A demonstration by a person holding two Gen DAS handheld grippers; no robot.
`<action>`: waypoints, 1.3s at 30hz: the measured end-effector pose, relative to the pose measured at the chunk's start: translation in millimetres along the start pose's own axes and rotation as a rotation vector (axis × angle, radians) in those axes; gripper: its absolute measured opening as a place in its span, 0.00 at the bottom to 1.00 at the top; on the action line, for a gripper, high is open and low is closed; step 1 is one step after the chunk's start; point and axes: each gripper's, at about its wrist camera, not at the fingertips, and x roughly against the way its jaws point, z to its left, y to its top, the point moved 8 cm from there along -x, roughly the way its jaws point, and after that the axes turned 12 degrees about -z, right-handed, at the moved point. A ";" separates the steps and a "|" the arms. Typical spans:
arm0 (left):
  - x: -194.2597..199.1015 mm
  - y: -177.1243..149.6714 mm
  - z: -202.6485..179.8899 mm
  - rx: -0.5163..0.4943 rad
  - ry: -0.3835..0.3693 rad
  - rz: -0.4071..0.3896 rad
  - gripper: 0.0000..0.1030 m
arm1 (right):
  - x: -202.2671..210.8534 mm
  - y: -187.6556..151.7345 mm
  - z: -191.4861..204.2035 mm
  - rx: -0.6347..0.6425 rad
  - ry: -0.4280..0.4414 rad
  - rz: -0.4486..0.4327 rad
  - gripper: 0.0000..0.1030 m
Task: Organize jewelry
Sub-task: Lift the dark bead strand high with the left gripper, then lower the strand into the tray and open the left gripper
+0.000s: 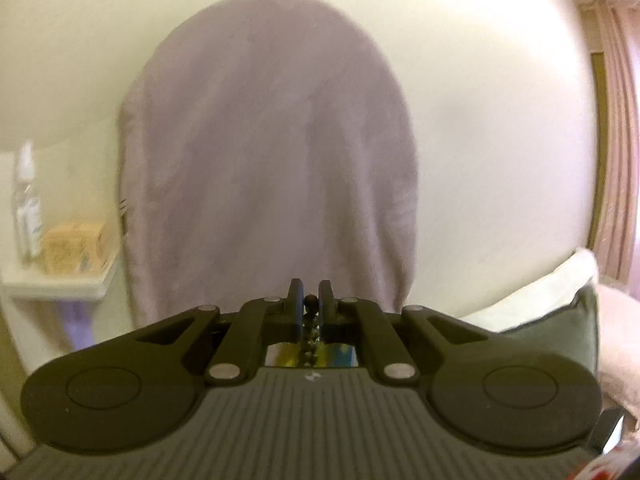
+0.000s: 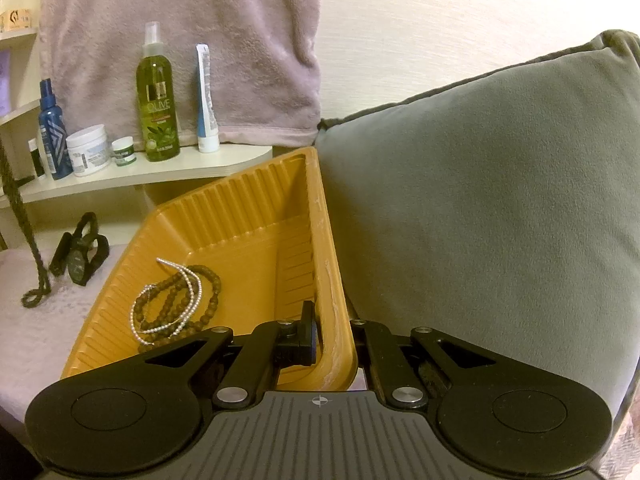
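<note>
My left gripper [image 1: 311, 304] is raised toward the wall and shut on a dark beaded necklace [image 1: 310, 322], whose beads hang down between the fingers. My right gripper [image 2: 326, 332] is shut on the right rim of an orange plastic tray [image 2: 256, 220]; only its left finger [image 2: 307, 322] shows, inside the tray. In the tray lie a brown bead necklace [image 2: 208, 276] and a silver bead chain [image 2: 188, 280]. A dark braided cord [image 2: 24, 224] hangs at the left of the right wrist view; it ends in a loop on the pale surface.
A mauve towel [image 1: 264, 152] hangs on the wall. A grey-green cushion [image 2: 480, 208] presses against the tray's right side. A shelf [image 2: 168, 168] holds an olive spray bottle [image 2: 157, 96], a tube, jars and a blue bottle. A black strap [image 2: 80, 252] lies left of the tray.
</note>
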 end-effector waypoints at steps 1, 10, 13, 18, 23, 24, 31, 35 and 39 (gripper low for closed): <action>-3.4 5.5 -5.4 -0.002 -0.012 -0.011 0.06 | 0.0 -0.1 0.0 -0.001 0.000 0.000 0.05; -25.6 56.4 -50.4 0.012 -0.126 -0.131 0.06 | -2.8 0.5 -1.8 -0.001 -0.003 -0.001 0.05; -33.9 67.8 -65.0 0.023 -0.165 -0.155 0.06 | -3.1 1.4 -2.0 -0.003 -0.004 -0.002 0.05; -47.6 65.8 -88.6 0.052 -0.229 -0.142 0.06 | -2.9 0.6 -0.9 -0.005 -0.004 -0.003 0.05; -60.1 34.0 -108.7 0.072 -0.269 -0.053 0.06 | -3.7 0.5 -1.7 -0.008 -0.003 -0.003 0.05; -63.5 23.4 -110.9 0.079 -0.274 -0.025 0.06 | -3.1 -0.2 -1.8 -0.009 -0.004 -0.003 0.05; -80.6 -63.4 -125.7 0.103 -0.295 0.184 0.06 | -3.4 -0.6 -2.0 -0.009 -0.004 -0.002 0.05; -85.9 -105.3 -130.7 0.106 -0.301 0.283 0.06 | -3.8 -1.5 -2.1 -0.011 -0.005 -0.001 0.05; -88.3 -141.8 -126.9 0.114 -0.291 0.376 0.06 | -4.3 -1.7 -2.2 -0.010 -0.005 -0.001 0.05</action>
